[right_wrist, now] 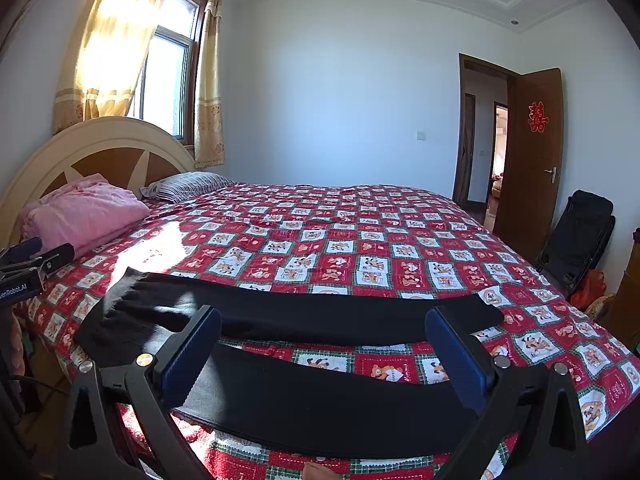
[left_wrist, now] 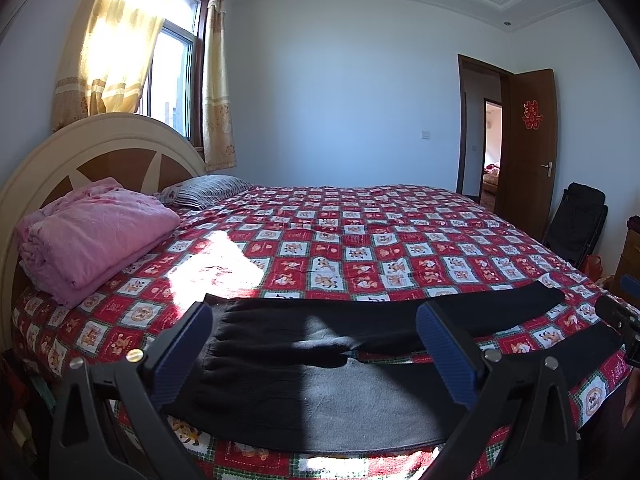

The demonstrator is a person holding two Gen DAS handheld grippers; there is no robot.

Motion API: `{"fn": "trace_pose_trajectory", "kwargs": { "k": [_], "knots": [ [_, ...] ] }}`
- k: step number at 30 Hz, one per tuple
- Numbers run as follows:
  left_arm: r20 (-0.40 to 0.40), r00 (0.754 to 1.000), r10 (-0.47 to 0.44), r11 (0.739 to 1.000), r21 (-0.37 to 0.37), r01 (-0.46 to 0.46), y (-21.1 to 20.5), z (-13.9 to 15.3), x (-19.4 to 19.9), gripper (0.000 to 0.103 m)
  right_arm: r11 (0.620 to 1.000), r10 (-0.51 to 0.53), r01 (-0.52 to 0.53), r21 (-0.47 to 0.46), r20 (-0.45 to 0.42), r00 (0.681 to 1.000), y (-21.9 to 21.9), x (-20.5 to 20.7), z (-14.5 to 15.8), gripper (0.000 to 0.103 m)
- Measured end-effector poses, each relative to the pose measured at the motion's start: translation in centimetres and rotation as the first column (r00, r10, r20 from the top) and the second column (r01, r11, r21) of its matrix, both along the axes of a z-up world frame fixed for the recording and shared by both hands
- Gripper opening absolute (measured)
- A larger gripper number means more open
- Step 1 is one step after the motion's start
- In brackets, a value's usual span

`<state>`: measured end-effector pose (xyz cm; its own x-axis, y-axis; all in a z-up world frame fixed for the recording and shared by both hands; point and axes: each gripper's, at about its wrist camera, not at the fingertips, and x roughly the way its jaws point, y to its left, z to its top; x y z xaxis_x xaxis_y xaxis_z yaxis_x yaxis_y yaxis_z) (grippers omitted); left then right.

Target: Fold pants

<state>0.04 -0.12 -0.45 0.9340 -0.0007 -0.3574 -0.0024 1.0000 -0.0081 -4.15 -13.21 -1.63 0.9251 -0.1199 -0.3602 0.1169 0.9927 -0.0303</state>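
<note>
A pair of black pants [left_wrist: 320,392] lies flat along the front edge of the bed, on a red checked quilt [left_wrist: 360,240]. The waist is at the left and the two legs run to the right, split apart. My left gripper [left_wrist: 316,344] hovers over the waist and seat with its blue pads [left_wrist: 188,352] wide apart and nothing between them. My right gripper [right_wrist: 326,356] hangs open above the pants [right_wrist: 320,400], over the near leg. The far leg ends at the right [right_wrist: 480,316]. Each gripper shows at the edge of the other's view: the right gripper [left_wrist: 624,328], the left gripper [right_wrist: 32,264].
A folded pink blanket [left_wrist: 92,240] and a striped pillow [left_wrist: 204,190] lie by the headboard [left_wrist: 100,140] at the left. An open brown door [left_wrist: 532,152] and a black folding chair [left_wrist: 576,224] stand to the right of the bed. Sunlight falls on the quilt by the waistband.
</note>
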Motion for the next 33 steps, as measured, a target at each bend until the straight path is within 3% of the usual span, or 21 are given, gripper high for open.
{"fn": "trace_pose_trajectory", "kwargs": {
  "k": [33],
  "knots": [
    [-0.011, 1.0, -0.002, 1.0, -0.008, 0.002, -0.08, -0.41, 0.06, 0.103, 1.0, -0.001, 0.001, -0.003, -0.01, 1.0, 0.03, 0.06, -0.59, 0.102]
  ]
}}
